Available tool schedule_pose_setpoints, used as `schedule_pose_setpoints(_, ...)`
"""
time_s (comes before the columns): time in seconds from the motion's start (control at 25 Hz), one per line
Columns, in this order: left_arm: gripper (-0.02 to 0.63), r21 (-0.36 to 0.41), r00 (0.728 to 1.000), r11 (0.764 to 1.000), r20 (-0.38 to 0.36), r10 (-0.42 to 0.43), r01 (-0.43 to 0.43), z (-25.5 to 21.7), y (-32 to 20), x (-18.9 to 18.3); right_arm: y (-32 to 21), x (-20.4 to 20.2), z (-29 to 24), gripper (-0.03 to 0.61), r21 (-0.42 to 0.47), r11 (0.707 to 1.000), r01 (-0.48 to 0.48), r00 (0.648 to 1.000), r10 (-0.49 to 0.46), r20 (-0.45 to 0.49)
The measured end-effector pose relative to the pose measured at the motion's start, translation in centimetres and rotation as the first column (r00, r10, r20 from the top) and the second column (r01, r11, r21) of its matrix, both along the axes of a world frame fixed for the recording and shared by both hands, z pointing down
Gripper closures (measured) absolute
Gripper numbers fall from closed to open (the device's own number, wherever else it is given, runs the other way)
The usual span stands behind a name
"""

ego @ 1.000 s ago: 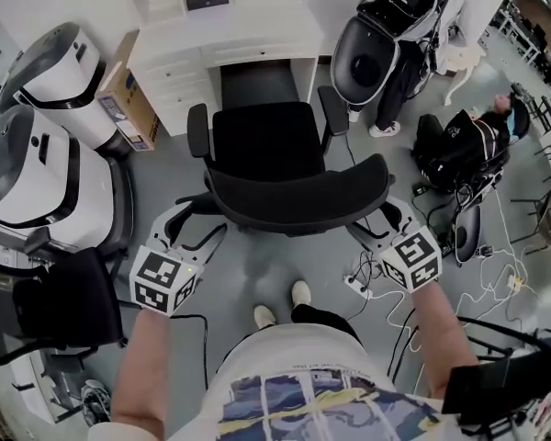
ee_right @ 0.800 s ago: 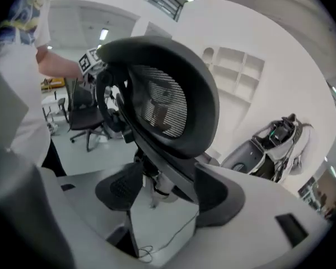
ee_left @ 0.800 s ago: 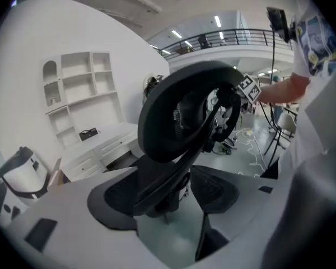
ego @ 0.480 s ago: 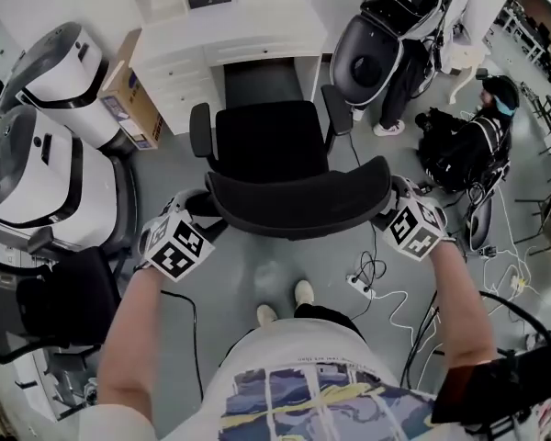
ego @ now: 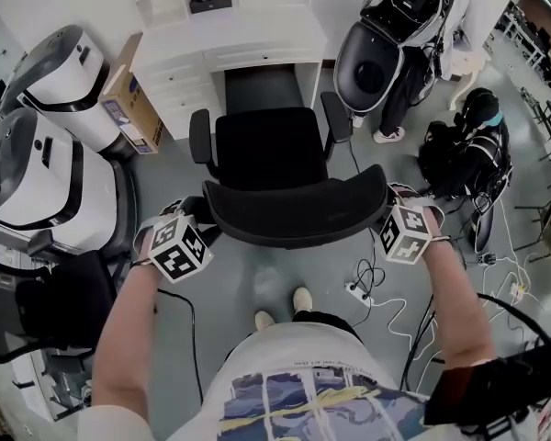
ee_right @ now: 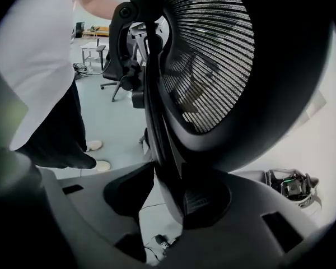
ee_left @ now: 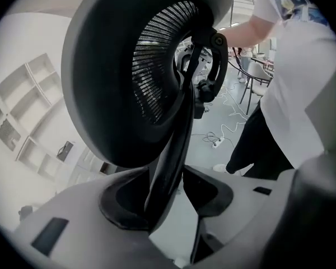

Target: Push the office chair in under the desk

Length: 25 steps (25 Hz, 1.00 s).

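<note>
Looking steeply down on a black office chair (ego: 271, 150), standing on grey floor with its seat turned toward the white desk (ego: 230, 30) at the far side, not yet under it, just short of the dark kneehole (ego: 262, 85) between the drawers and the right panel. Nearest of all, its curved backrest (ego: 294, 219), flanked by both tools. Clamped on the backrest's left end with the left gripper (ego: 204, 220): jaws just drawn in to a middling gap, pinching the thin black frame edge, mesh above. Same at the right end with the right gripper (ego: 388, 208), jaws just drawn in narrower, pads pressed on either side of the frame edge. Both pointed down and away, marker cubes up, bare forearms behind. Beside the desk at far left, a cardboard box (ego: 129, 99); along the left, bulky white-and-grey machines (ego: 37, 168). On the floor right of the near shoes (ego: 300, 297), a power strip (ego: 356, 288) among loose cables. At far right, a standing person's white shoe (ego: 384, 134) beside more black gear.
</note>
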<state>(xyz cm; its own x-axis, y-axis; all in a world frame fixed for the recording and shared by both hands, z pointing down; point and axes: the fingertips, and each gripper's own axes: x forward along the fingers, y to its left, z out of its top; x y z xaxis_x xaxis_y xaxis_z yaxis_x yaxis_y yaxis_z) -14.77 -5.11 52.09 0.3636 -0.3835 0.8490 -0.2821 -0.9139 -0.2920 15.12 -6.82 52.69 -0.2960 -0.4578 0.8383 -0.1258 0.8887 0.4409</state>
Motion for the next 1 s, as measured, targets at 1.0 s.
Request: schedule_pose_setpoints(1.0, 0.423, -0.044, 0.999, 0.999, 0.036, -0.03, 0.032, 0.3, -6.0, -0.1, -6.3, 0.0, 0.0, 0.416, -0.055, 0.998, 0.025, 0.996, -0.02, 0.089)
